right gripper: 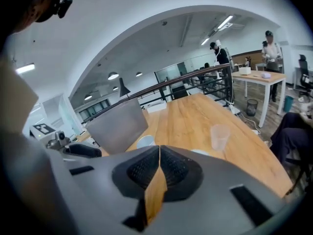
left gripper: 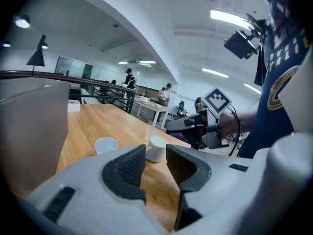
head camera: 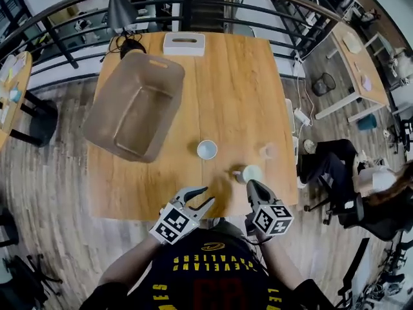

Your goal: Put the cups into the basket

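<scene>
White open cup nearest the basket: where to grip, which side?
Take the white cup by its rim from above, near side, one jaw inside the wall and one outside. It stands upright, mouth open, no handle showing. The left gripper, open and empty, looks better placed: the basket is on its side of the table.
</scene>
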Demonstrator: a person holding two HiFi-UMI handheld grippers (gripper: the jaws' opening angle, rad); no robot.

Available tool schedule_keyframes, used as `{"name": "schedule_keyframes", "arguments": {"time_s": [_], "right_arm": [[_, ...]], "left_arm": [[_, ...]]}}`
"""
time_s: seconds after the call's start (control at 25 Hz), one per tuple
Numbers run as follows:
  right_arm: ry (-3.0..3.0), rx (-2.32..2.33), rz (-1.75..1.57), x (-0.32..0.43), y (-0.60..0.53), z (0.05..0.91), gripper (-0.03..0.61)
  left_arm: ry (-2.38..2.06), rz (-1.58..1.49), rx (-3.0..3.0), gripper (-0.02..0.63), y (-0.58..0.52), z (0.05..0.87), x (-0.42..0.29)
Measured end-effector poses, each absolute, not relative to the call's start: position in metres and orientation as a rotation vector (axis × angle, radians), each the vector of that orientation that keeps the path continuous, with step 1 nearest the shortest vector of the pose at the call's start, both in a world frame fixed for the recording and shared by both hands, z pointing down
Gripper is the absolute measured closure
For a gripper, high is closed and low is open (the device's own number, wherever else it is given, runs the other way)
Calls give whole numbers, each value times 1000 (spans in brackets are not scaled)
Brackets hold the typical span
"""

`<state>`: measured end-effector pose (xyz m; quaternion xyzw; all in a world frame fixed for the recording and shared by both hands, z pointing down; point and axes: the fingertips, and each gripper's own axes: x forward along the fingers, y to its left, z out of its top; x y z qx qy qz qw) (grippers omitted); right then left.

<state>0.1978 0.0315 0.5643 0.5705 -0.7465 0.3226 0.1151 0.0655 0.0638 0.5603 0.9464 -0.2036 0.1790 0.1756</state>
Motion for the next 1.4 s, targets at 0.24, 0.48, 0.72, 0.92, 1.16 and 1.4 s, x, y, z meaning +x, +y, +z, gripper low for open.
{"name": "schedule_keyframes", "arguments": {"time_s": [0.24, 0.48, 0.72, 0.92, 1.16, 1.4], "right_arm": [[-2038, 1824, 951, 238, 39, 571, 563], [-1990, 1791, 1051, 271, 40, 594, 499], [-2030, 1782, 1118, 289, 30, 607, 494], [-2100, 1747, 1165, 290, 23, 611, 494], [-2116, 1702, 1218, 299, 21, 619, 494], [-2126, 1653, 1250, 301, 19, 627, 494]], "left_arm": [[-322, 742, 2846, 492, 57, 598, 94], [-185, 910, 2885, 492, 40, 628, 135], [-77, 1190, 2933, 492, 36, 663, 168], [-44, 1241, 2855, 492, 27, 683, 182], [26, 1328, 2850, 492, 26, 694, 193], [45, 1376, 2855, 494, 27, 701, 199]]}}
